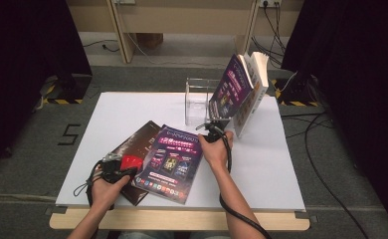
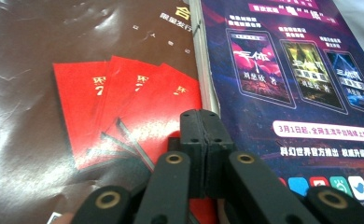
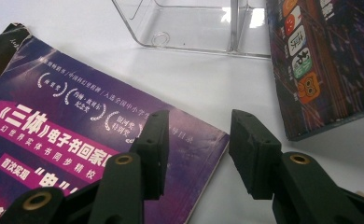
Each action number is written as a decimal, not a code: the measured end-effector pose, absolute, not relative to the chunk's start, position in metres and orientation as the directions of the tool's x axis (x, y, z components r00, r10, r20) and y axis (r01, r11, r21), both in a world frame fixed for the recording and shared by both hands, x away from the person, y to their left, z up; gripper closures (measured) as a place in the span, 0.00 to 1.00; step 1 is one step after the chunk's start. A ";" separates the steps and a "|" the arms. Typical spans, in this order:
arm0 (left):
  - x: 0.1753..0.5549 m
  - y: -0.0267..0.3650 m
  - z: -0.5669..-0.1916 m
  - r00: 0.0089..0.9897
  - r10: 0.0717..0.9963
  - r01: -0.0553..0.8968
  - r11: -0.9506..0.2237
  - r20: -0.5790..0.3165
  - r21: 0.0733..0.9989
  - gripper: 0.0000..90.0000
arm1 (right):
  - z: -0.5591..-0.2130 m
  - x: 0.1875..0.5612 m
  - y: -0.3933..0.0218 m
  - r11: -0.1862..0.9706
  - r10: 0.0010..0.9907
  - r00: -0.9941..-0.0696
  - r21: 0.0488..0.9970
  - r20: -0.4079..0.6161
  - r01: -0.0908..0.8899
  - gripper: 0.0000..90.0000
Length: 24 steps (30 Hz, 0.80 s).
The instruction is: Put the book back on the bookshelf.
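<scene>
high view: right gripper [image 1: 213,130] hangs wide open between purple magazine [image 1: 173,162] and leaning books [image 1: 242,89]; left gripper [image 1: 113,167] is closed on nothing above brown magazine [image 1: 137,144]. thin, floppy, glossy; pinch the corner.

High view: above the near edge, facing forward and down over the table [image 1: 261,164]. Gripper views: close, low along jaws. Shared: purple magazine [image 1: 174,162].

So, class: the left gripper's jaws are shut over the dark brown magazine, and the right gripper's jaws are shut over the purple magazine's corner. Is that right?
Not quite. The right gripper has its jaws open, with a clear gap between them above the purple magazine, as the right gripper view shows. The left gripper is shut over the dark brown magazine, as stated.
</scene>
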<state>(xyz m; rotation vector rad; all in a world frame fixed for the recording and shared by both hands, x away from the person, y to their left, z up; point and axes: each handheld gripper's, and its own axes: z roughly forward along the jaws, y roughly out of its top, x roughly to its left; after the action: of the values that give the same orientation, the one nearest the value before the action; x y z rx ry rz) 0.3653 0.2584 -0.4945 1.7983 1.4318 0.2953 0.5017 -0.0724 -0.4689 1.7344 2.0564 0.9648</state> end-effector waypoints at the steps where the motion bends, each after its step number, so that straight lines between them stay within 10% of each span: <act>1: 0.365 0.259 -0.494 0.325 0.901 0.711 -0.033 -0.286 0.703 0.95 | -0.469 0.502 -0.072 0.054 0.951 -0.235 0.644 0.200 0.763 0.65; 24: 0.366 0.249 -0.496 0.357 0.876 0.688 -0.013 -0.323 0.726 0.61 | -0.476 0.511 -0.069 0.053 0.955 -0.222 0.627 0.194 0.777 0.61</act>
<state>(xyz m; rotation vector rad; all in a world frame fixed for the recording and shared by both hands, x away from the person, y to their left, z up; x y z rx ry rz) 0.3661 0.2490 -0.4956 1.7548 1.3884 0.2736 0.5112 -0.0691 -0.4764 1.7583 2.0598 0.9310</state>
